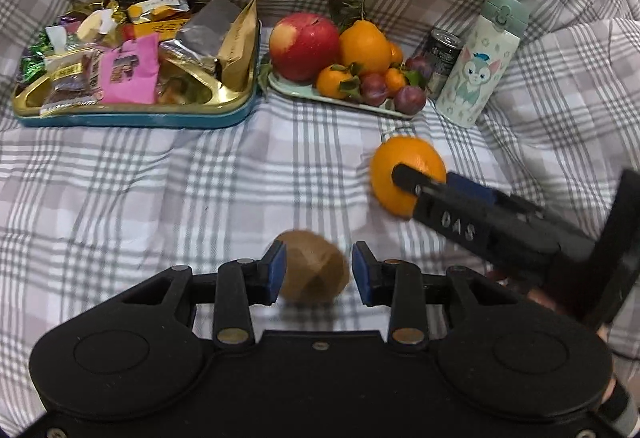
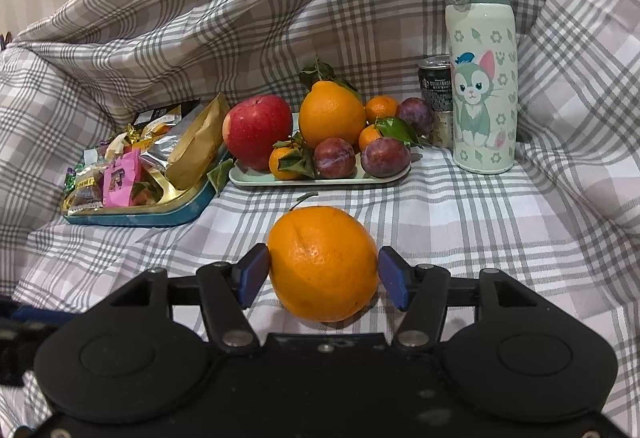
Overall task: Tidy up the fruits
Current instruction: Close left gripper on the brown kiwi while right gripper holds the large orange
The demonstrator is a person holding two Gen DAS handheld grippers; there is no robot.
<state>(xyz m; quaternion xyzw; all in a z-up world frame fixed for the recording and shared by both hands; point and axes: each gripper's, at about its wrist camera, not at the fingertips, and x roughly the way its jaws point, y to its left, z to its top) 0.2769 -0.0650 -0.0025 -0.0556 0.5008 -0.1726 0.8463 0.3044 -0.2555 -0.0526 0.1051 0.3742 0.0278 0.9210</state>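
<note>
Covering the whole surface is a plaid bedsheet [image 2: 500, 222], rumpled, soft, so loose fruit may roll.
- Snack tin [image 1: 132, 117], far left: packets only, not a fruit target.
- Fruit tray [image 2: 320, 179], pale green, already carrying apple [image 2: 258, 129], a large orange, tangerines and plums; crowded, the barest strip being its near edge. Cat-print bottle [image 2: 482, 77] and a can stand just beside its right end.
- Loose orange [image 2: 324, 264]: on the sheet near the tray, between the right tongs [image 2: 324, 274]. Pads sit at its two sides; left pad touching, right pad about touching. Cannot tell if firmly clamped.
- Kiwi [image 1: 312, 268]: on the sheet, blurred, between the left tongs [image 1: 318, 270], which stand apart; a gap shows at the right pad.

Judgement: step in hand is gripping both fruits for transfer to the tray. To do it well: squeeze across each fruit's widest part, gently on the kiwi; lift clear of the sheet; set down low on the tray's near edge so the plums are not knocked; keep wide of the bottle.
</note>
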